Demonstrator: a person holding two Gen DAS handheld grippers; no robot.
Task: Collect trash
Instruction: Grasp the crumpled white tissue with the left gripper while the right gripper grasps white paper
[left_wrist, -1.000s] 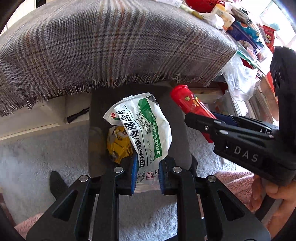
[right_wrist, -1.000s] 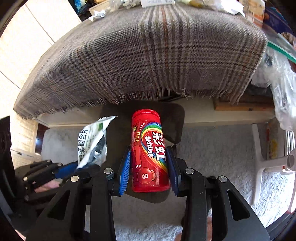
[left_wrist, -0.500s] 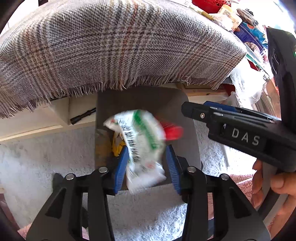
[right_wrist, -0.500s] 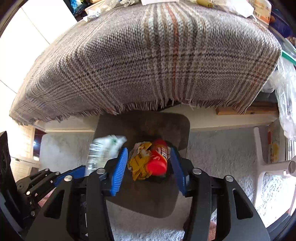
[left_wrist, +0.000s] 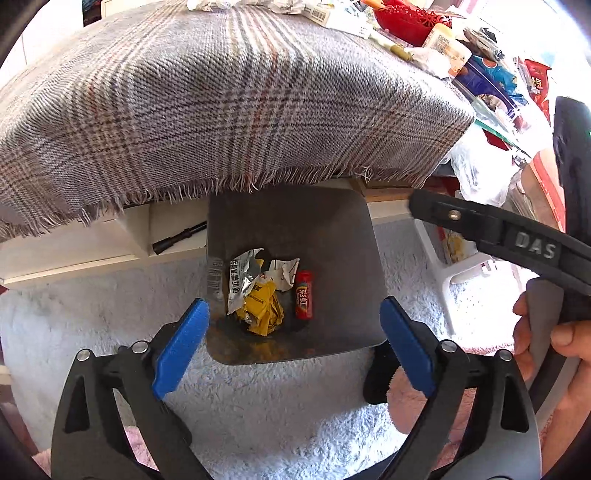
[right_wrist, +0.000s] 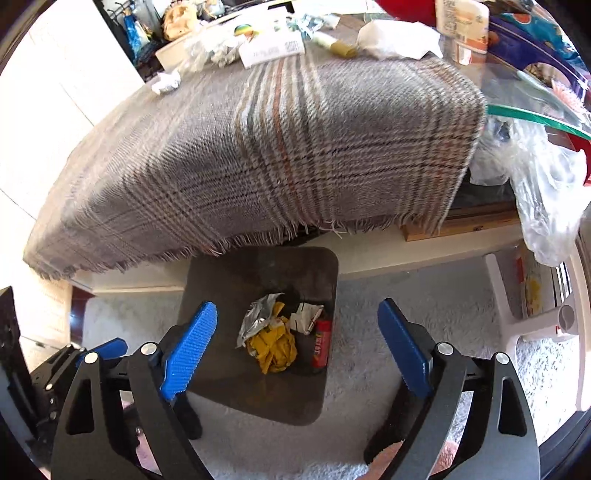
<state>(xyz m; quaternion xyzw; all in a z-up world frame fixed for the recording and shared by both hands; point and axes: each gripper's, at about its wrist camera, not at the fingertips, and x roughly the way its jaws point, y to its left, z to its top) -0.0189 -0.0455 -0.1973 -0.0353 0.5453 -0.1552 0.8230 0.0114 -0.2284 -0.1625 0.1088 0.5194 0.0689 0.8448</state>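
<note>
A dark grey bin (left_wrist: 332, 229) (right_wrist: 221, 280) stands on the carpet under the table edge. At its bottom lie a red Skittles tube (left_wrist: 304, 299) (right_wrist: 322, 343), a silver and green wrapper (left_wrist: 240, 277) (right_wrist: 258, 317), a yellow wrapper (left_wrist: 260, 308) (right_wrist: 273, 349) and a white scrap (left_wrist: 282, 271) (right_wrist: 304, 319). My left gripper (left_wrist: 293, 339) is open and empty above the bin. My right gripper (right_wrist: 295, 347) is open and empty above it too, and its arm shows in the left wrist view (left_wrist: 498, 232).
A plaid cloth (left_wrist: 221, 110) (right_wrist: 277, 158) hangs over the table edge just behind the bin. The tabletop holds packets, paper and a red basket (left_wrist: 410, 18). A clear plastic bag (right_wrist: 543, 192) hangs at the right. A white stool leg (right_wrist: 517, 317) stands on the carpet.
Both grippers opened and rose. The green-white wrapper fell from the left one and the Skittles tube from the right one into the bin.
</note>
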